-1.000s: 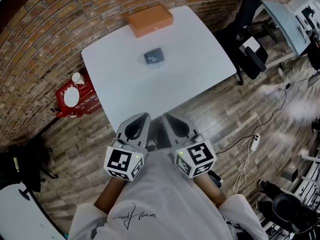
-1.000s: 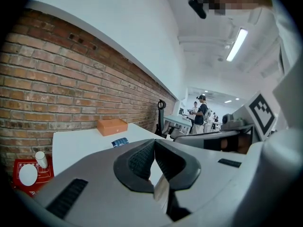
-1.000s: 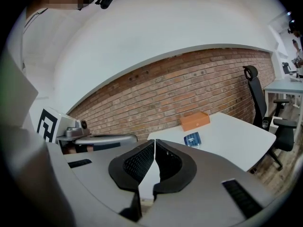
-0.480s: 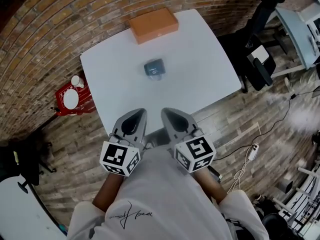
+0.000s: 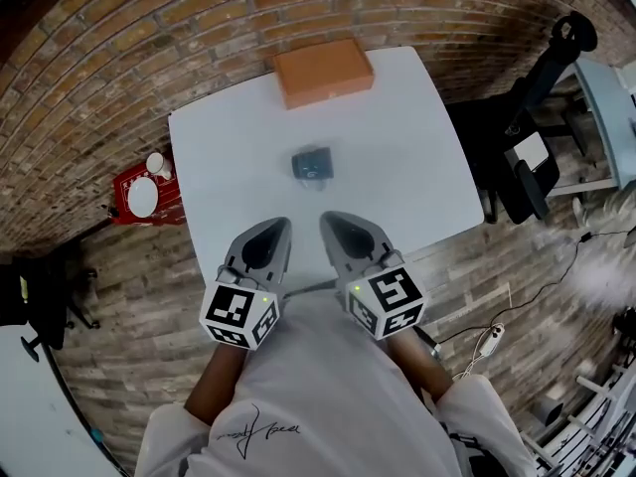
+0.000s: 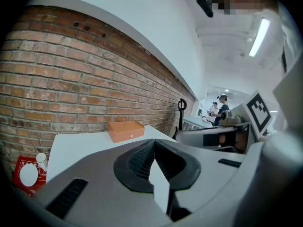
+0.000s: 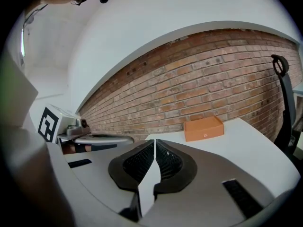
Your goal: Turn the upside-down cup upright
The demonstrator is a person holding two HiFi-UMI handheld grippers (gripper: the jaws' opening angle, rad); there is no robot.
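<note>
Lower centre, left gripper and right gripper have jaws closed, empty; cup mid-frame, small, orientation unclear.

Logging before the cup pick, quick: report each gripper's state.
Left gripper: shut, holding nothing.
Right gripper: shut, holding nothing.
</note>
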